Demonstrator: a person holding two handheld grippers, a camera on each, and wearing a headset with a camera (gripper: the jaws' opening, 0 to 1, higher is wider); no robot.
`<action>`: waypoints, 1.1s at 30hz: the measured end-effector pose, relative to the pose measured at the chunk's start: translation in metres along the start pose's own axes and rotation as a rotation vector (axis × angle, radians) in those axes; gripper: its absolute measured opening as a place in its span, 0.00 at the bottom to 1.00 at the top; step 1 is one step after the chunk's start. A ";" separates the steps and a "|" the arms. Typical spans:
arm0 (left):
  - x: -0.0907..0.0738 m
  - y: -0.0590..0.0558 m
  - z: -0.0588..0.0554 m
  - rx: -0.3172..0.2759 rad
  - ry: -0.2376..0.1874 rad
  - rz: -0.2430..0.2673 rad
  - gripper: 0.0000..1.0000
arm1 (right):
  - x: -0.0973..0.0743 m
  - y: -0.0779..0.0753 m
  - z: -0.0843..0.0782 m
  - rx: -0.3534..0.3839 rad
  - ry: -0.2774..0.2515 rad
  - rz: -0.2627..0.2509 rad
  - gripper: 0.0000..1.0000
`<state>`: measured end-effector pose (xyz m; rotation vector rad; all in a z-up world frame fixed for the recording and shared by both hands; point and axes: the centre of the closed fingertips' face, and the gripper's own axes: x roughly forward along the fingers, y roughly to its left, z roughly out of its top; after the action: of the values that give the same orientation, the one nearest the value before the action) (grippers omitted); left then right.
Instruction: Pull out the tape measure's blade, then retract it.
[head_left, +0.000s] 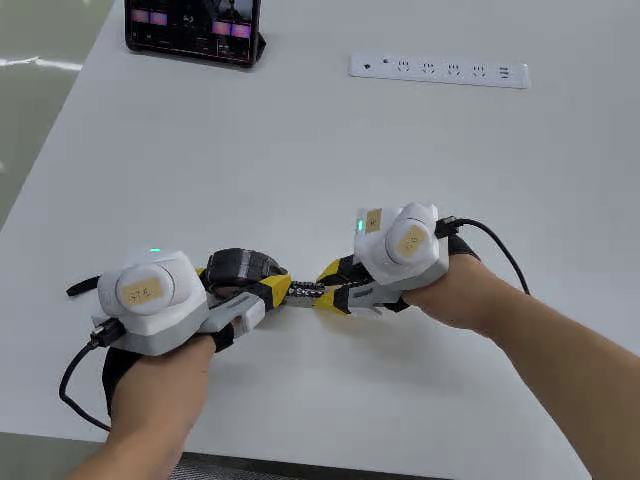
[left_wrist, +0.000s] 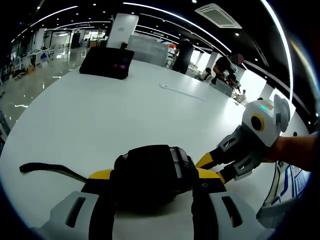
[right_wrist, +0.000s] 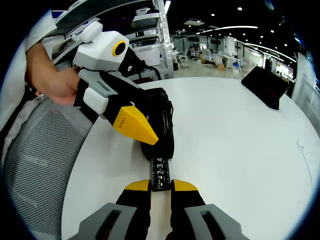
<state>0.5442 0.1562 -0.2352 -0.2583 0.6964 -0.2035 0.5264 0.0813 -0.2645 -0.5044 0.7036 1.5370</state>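
A black tape measure (head_left: 240, 268) rests on the white table (head_left: 300, 150) near its front edge. My left gripper (head_left: 262, 290) is shut on its case (left_wrist: 150, 172), yellow tips at either side. A short length of numbered blade (right_wrist: 160, 172) sticks out of the case toward the right. My right gripper (right_wrist: 161, 186) is shut on the blade's end, and stands close to the case (right_wrist: 159, 122). In the head view the blade (head_left: 303, 290) spans the small gap between the left gripper and my right gripper (head_left: 325, 288).
A black tablet on a stand (head_left: 195, 28) sits at the table's far edge. A white power strip (head_left: 438, 70) lies at the back right. A black strap (left_wrist: 47, 170) trails from the case. A mesh chair (right_wrist: 35, 165) is beside the table.
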 end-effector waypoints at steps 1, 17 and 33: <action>0.000 0.000 0.000 0.000 0.000 0.000 0.57 | 0.001 0.000 0.001 0.000 -0.001 0.000 0.11; 0.000 0.000 0.000 0.002 0.000 -0.001 0.57 | 0.011 0.001 0.012 0.005 -0.026 0.003 0.11; -0.001 0.000 0.001 0.000 -0.003 0.001 0.57 | 0.017 0.000 0.018 0.011 -0.043 0.003 0.11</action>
<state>0.5437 0.1564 -0.2342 -0.2587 0.6938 -0.2025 0.5262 0.1066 -0.2634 -0.4606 0.6793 1.5422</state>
